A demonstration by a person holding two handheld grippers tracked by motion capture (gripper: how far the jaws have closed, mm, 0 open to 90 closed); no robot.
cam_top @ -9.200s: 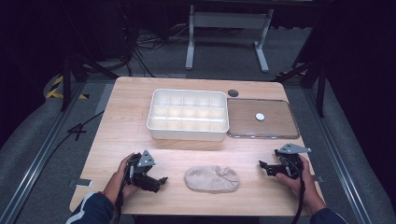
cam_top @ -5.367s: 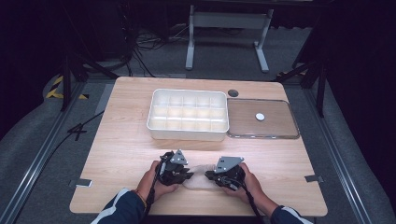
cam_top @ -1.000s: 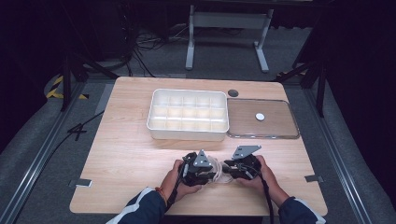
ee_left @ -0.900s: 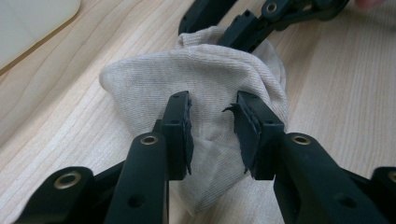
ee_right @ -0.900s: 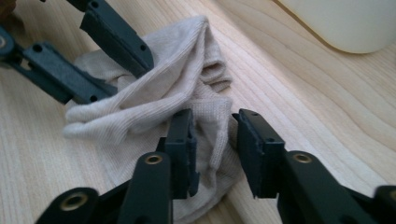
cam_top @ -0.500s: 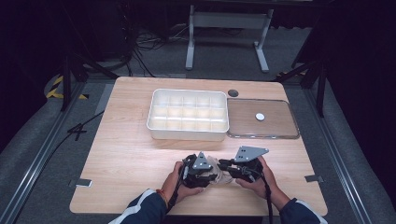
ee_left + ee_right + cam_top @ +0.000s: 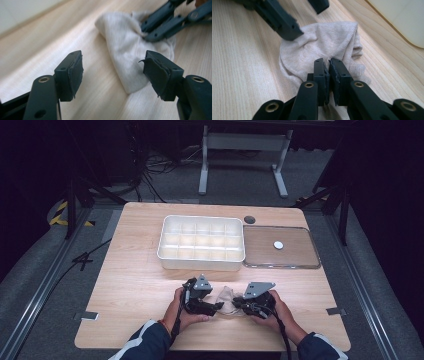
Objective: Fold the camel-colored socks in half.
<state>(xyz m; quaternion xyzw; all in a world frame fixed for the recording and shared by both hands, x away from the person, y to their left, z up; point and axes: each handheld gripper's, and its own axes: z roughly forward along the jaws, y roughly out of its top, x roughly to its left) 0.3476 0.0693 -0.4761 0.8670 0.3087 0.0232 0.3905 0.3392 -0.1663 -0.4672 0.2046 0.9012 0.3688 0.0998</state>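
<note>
A beige sock [image 7: 227, 296] lies bunched and folded on the wooden table near its front edge, between my two grippers. My left gripper [image 7: 218, 308] sits at the sock's left. In the left gripper view its jaws [image 7: 113, 75] stand open, having just been opening, with the sock's [image 7: 125, 50] lower fold lying loose between them and the pads off it. My right gripper [image 7: 237, 303] is at the sock's right. Its jaws [image 7: 329, 72] have just been closing and are shut on a fold of the sock [image 7: 322, 42].
A white compartment tray [image 7: 200, 265] stands behind the sock at mid-table. To its right lies a clear flat lid [image 7: 262, 251] with a small white disc [image 7: 278, 245] on it. A dark round hole [image 7: 249, 219] is behind them. Bare wood stretches to the left.
The sock, flat at first, is now bunched between the grippers. Over the last second the left gripper has let go of it and drawn slightly back; the right gripper keeps its hold.
</note>
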